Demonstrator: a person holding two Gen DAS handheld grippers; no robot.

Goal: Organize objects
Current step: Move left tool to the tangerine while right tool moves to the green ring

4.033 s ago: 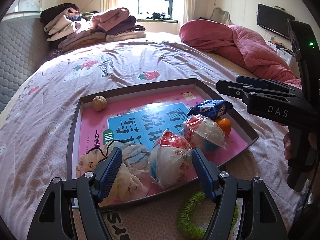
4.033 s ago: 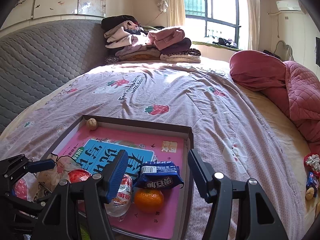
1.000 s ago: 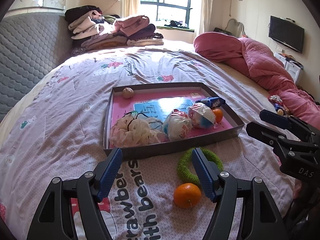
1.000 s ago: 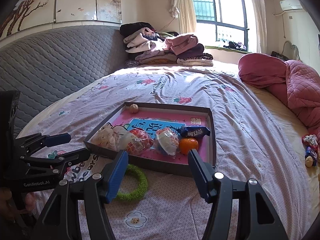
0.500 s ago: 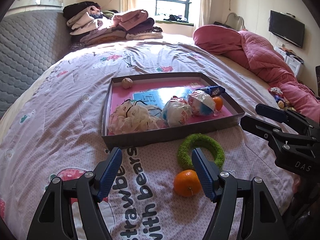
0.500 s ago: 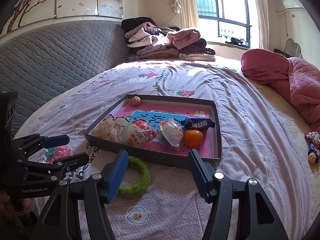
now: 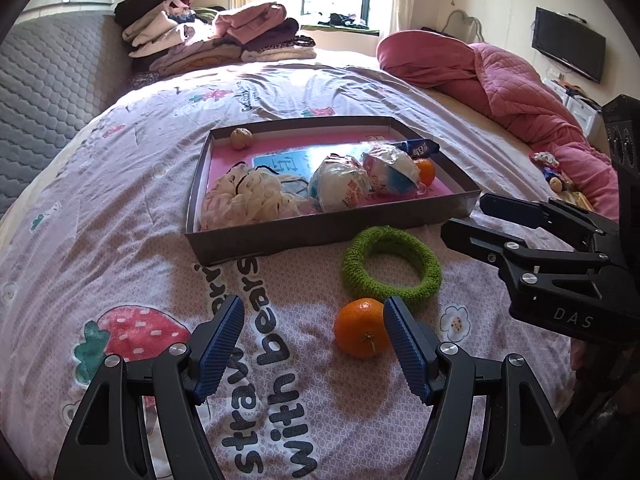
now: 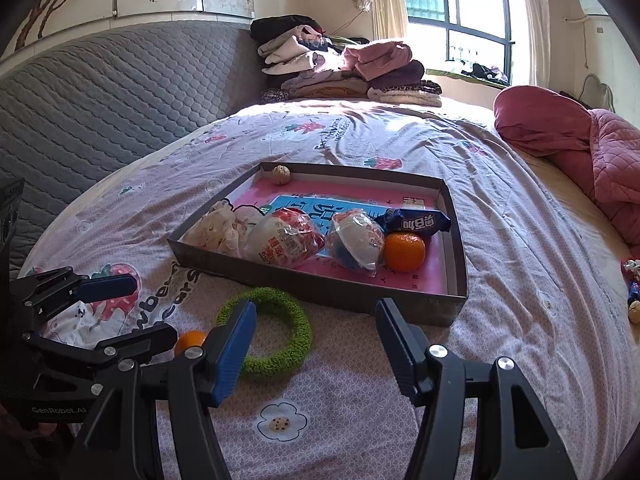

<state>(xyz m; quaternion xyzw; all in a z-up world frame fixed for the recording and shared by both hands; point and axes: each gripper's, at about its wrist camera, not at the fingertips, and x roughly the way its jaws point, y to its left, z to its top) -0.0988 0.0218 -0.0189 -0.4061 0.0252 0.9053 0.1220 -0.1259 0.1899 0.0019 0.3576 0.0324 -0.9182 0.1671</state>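
A dark shallow tray point(image 7: 328, 232) lies on the bed and holds a walnut point(image 7: 241, 138), a mesh pouch point(image 7: 248, 196), two wrapped balls point(image 7: 340, 188), a blue snack pack point(image 7: 418, 147) and an orange point(image 7: 425, 170). In front of the tray lie a green knitted ring point(image 7: 392, 266) and a loose orange point(image 7: 362, 328). My left gripper point(image 7: 313, 308) is open and empty, its right finger partly covering the loose orange. My right gripper point(image 8: 316, 308) is open and empty above the sheet, with the ring point(image 8: 300, 332) by its left finger. Each gripper shows at the edge of the other's view.
Folded clothes point(image 7: 212, 40) are piled at the far end of the bed. A pink quilt point(image 7: 520, 92) is bunched at the right, with small toys point(image 7: 548, 168) beside it. A grey quilted headboard point(image 8: 100, 92) runs along the left.
Both grippers have drawn back from the tray and sunk toward the bed, tilting down. The ring and loose orange now sit nearer and larger. Jaw openings are unchanged.
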